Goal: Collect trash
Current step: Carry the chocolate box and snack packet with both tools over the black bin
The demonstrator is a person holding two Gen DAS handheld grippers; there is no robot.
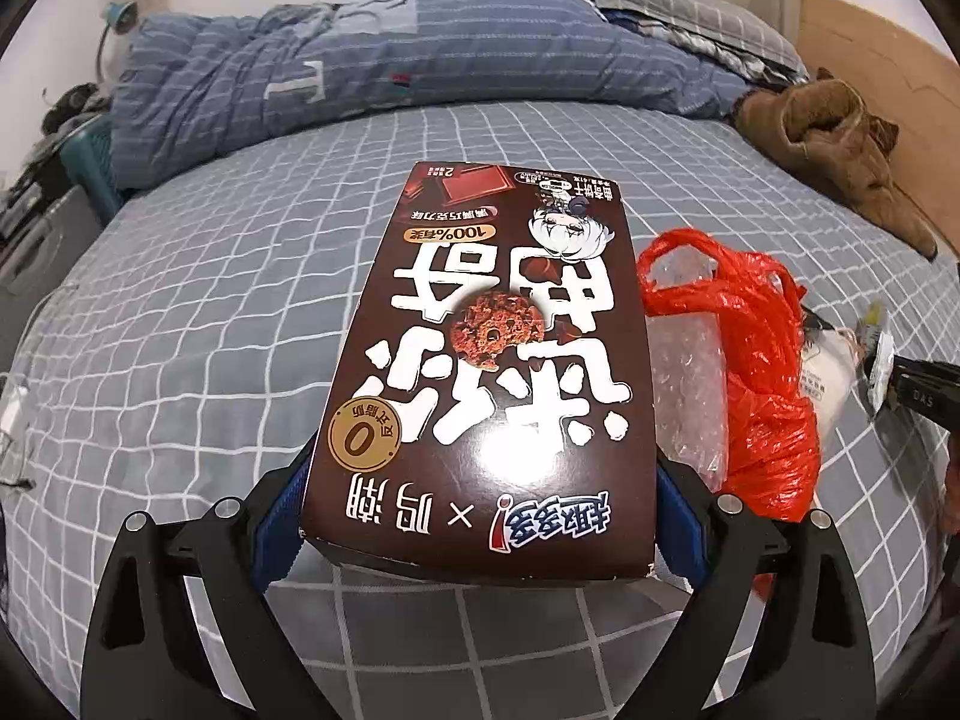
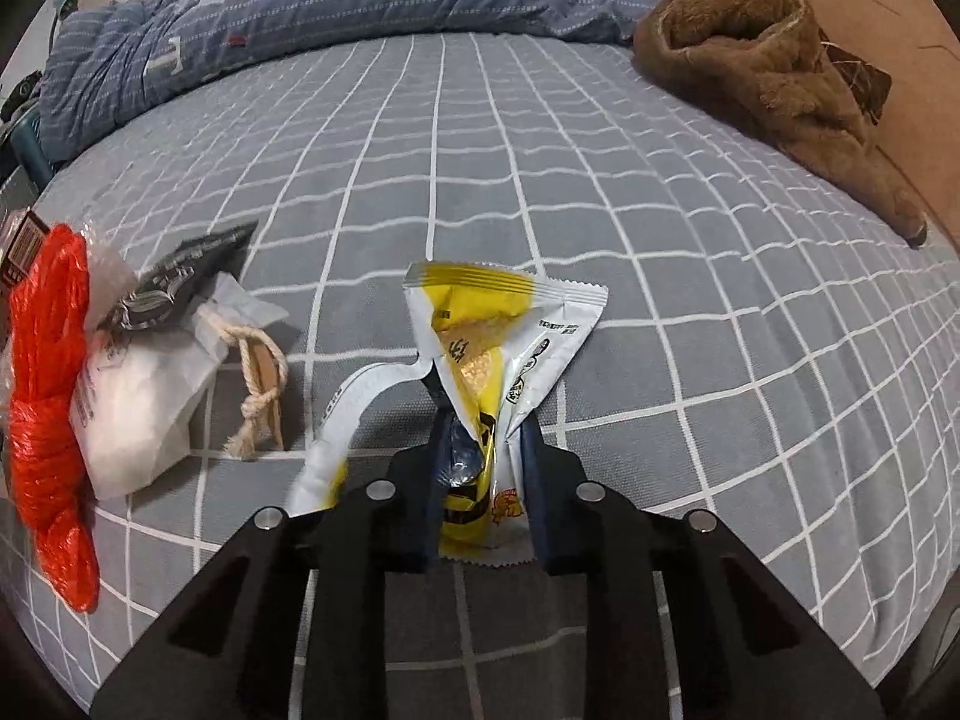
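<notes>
1. left gripper (image 1: 480,516): clamped on both sides of brown cookie box (image 1: 486,354), held above grey checked bed sheet (image 1: 180,312).
2. right gripper (image 2: 480,450): closed on yellow and white snack wrapper (image 2: 498,330), which stands up crumpled from the sheet.
3. just right of the box: red plastic bag (image 1: 762,372) with clear bubble wrap (image 1: 684,372) against it.
4. beside the red bag: white pouch (image 2: 144,408) with knotted rope cord (image 2: 258,390), dark small packet (image 2: 180,276) on top.
5. far right on the bed: brown fuzzy garment (image 2: 774,78); behind, blue striped duvet (image 1: 312,78).
</notes>
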